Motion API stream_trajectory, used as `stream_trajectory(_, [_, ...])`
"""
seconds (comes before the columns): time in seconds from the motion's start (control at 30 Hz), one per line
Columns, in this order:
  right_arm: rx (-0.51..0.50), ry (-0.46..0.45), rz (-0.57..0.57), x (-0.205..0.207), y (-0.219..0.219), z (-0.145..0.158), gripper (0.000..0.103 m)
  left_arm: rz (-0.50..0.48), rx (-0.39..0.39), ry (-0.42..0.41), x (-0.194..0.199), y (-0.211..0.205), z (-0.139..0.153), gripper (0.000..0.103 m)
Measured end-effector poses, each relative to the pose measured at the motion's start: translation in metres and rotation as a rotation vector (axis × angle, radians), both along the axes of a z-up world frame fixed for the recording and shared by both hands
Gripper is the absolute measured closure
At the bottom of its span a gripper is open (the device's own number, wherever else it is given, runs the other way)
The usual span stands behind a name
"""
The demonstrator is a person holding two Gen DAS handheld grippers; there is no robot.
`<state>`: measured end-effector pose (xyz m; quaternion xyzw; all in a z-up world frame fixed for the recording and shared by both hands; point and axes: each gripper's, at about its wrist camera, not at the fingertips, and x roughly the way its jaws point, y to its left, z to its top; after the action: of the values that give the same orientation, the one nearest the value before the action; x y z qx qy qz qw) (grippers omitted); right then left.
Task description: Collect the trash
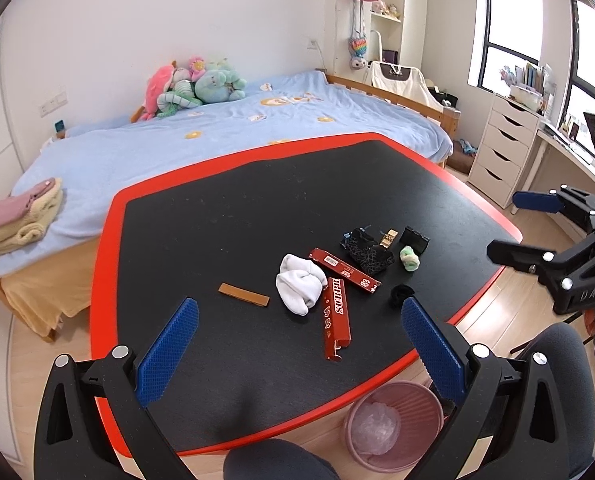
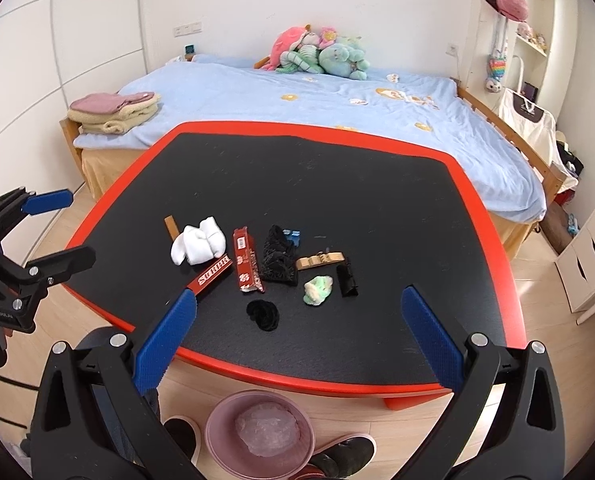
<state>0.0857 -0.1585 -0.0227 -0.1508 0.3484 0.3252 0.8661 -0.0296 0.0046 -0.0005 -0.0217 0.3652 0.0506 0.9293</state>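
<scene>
On the black, red-edged table (image 2: 377, 200), toward its near edge, the trash is gathered in a loose cluster. A white crumpled cloth (image 2: 198, 245) is seen at the left end of the cluster, with a tan strip (image 2: 171, 225) just behind it. Two red cartons are found beside the cloth: one lettered carton (image 2: 213, 272) lies angled toward the table edge, and a second red carton (image 2: 247, 260) lies alongside a black patterned pouch (image 2: 279, 258). A small wooden piece (image 2: 319, 261), a black box (image 2: 346, 278), a green-and-white wad (image 2: 318, 290) and a black scrunchie-like ring (image 2: 262, 315) are spread to the right and front, apart from one another.

Below the near table edge, on the wooden floor, a pink bin (image 2: 259, 434) is placed, with crumpled clear plastic (image 2: 267, 426) inside it.

The right gripper (image 2: 299, 328) is held above the near edge with its jaws spread wide and nothing between them. The left gripper (image 1: 299, 344) is likewise held with jaws spread apart and empty, over the table's near side.

A bed with a blue cover (image 2: 337, 112) is seen behind the table.
</scene>
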Motion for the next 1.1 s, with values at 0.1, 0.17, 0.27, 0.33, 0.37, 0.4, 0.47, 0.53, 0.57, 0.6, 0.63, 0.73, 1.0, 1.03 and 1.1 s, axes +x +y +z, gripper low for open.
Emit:
stream_trajectory(0.1, [0.019,-0.001,-0.010,0.002,-0.007,0.004,0.003,-0.002,0.001,-0.003,0.000,0.001,0.001,0.005])
stream_trajectory(0.17, [0.015,-0.002,-0.018,0.004,-0.011,0.003,0.003,-0.003,0.001,-0.002,0.002,0.001,0.001,0.005])
stream_trajectory(0.27, [0.010,0.001,-0.023,0.004,-0.013,0.002,0.003,-0.003,-0.002,0.001,0.003,0.001,0.000,0.005])
stream_trajectory(0.33, [0.010,0.004,-0.026,0.007,-0.015,0.001,0.003,-0.007,-0.005,0.004,0.004,0.001,-0.001,0.005])
stream_trajectory(0.37, [0.010,0.007,-0.027,0.008,-0.015,0.000,0.003,-0.008,-0.004,0.007,0.005,0.000,-0.002,0.005])
stream_trajectory(0.4, [0.009,0.008,-0.027,0.008,-0.015,0.000,0.003,-0.010,-0.003,0.010,0.007,0.000,-0.002,0.005])
stream_trajectory(0.47, [0.001,0.008,-0.027,0.011,-0.015,-0.001,0.003,-0.016,-0.002,0.017,0.009,-0.001,-0.003,0.005])
stream_trajectory(0.53, [-0.001,0.014,-0.028,0.012,-0.015,-0.003,0.003,-0.023,0.000,0.020,0.011,-0.002,-0.004,0.005])
stream_trajectory(0.57, [0.000,0.020,-0.029,0.013,-0.016,-0.003,0.003,-0.025,0.001,0.020,0.011,-0.003,-0.005,0.005])
stream_trajectory(0.6, [0.000,0.024,-0.029,0.014,-0.015,-0.004,0.003,-0.028,0.002,0.022,0.012,-0.004,-0.005,0.005])
stream_trajectory(0.63, [-0.001,0.028,-0.029,0.015,-0.016,-0.004,0.003,-0.030,0.002,0.023,0.013,-0.004,-0.006,0.005])
stream_trajectory(0.73, [-0.014,0.031,-0.029,0.015,-0.016,-0.007,0.003,-0.031,-0.007,0.026,0.015,-0.004,-0.007,0.005])
stream_trajectory(1.0, [-0.017,0.044,-0.036,0.015,-0.020,-0.011,0.003,-0.027,-0.017,0.038,0.015,0.000,-0.011,0.005])
stream_trajectory(1.03, [-0.014,0.049,-0.033,0.015,-0.020,-0.012,0.003,-0.027,-0.020,0.039,0.015,0.001,-0.012,0.005])
stream_trajectory(1.1, [-0.009,0.054,-0.030,0.016,-0.020,-0.012,0.003,-0.025,-0.023,0.040,0.015,0.002,-0.012,0.005])
